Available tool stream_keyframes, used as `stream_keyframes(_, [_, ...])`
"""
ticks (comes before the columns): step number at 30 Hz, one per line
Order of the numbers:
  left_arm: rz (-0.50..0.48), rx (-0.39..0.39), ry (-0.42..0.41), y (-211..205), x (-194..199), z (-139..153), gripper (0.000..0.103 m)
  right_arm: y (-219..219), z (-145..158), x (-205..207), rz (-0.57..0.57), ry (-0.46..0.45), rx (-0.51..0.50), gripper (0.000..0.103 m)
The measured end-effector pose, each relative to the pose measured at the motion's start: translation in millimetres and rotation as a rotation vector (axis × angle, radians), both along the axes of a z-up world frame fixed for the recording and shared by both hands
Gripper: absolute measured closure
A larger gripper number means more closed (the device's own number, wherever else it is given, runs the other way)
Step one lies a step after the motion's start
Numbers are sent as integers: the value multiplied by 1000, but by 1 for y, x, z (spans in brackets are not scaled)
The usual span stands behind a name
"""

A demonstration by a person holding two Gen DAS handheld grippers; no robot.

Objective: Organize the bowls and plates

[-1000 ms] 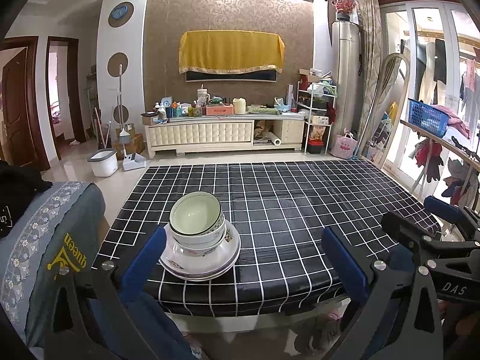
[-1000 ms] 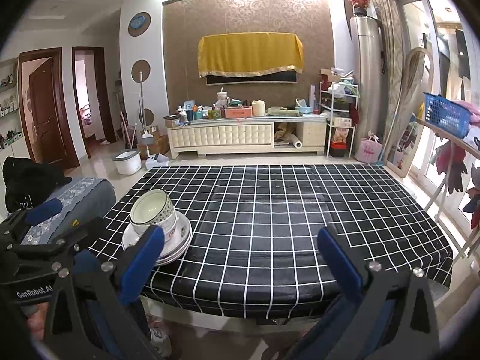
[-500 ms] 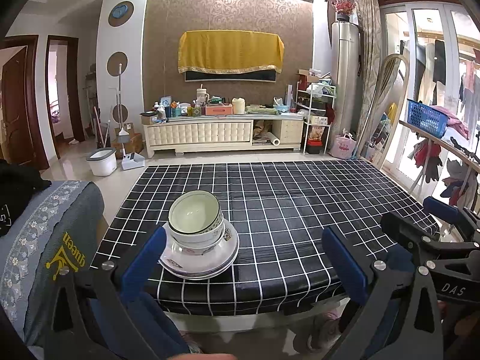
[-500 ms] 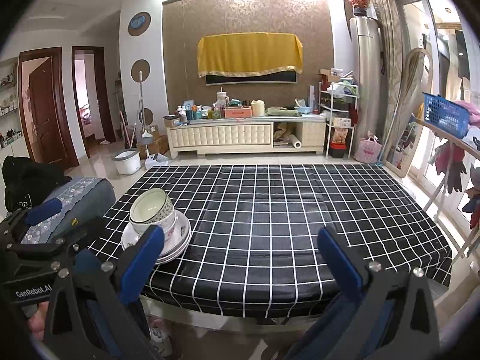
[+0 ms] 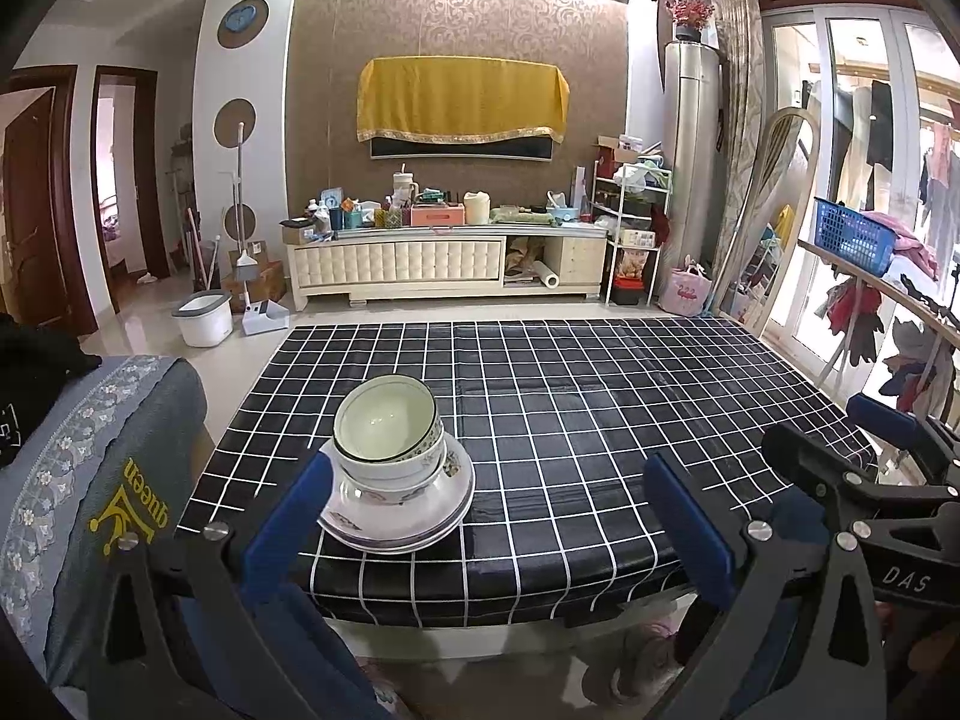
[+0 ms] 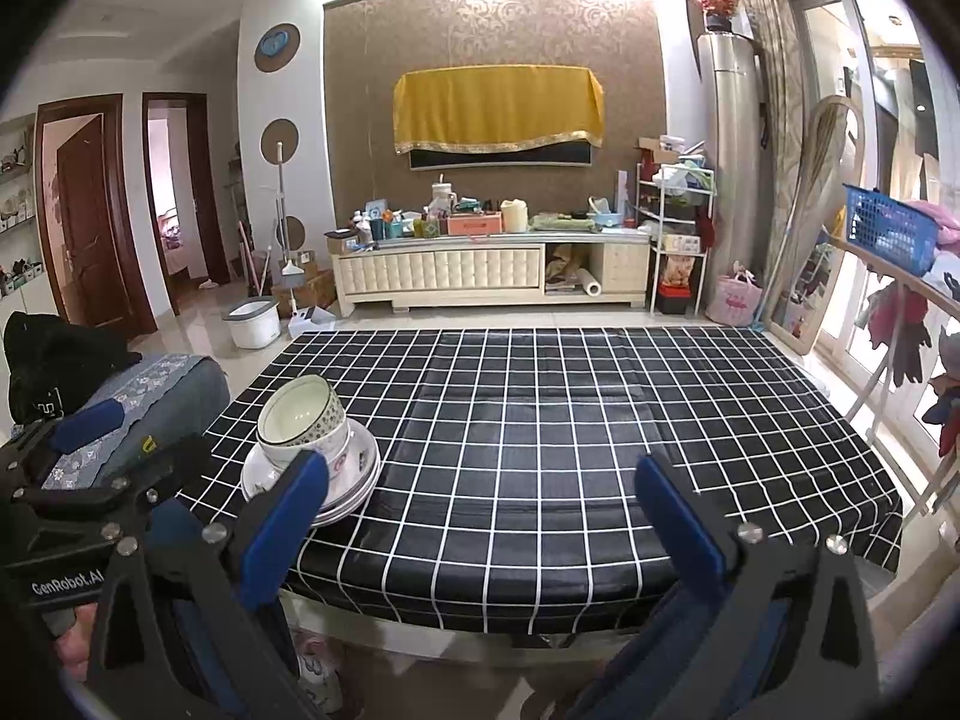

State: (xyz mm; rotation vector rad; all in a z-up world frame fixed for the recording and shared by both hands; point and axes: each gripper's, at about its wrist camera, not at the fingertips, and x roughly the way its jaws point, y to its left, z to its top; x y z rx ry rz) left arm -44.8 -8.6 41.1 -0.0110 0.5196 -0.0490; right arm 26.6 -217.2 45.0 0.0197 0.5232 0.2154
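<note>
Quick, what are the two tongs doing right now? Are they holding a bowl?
Left tongs: open, holding nothing, short of the stacked bowls.
Right tongs: open, holding nothing, over the near edge of the checked table.

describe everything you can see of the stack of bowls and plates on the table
The stack of bowls and plates sits near the front left of the black checked tablecloth. White, glossy, ceramic-looking; shallow plates at the bottom with small coloured motifs, bowls nested above. The top bowl has a dark patterned rim, a pale empty inside, and leans slightly. Neither gripper touches it.
</note>
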Motion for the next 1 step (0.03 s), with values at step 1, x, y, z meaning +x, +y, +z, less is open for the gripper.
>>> stream_keyframes(1, [0,0,0,0,0,0,1,0,0,0,0,0,0,0])
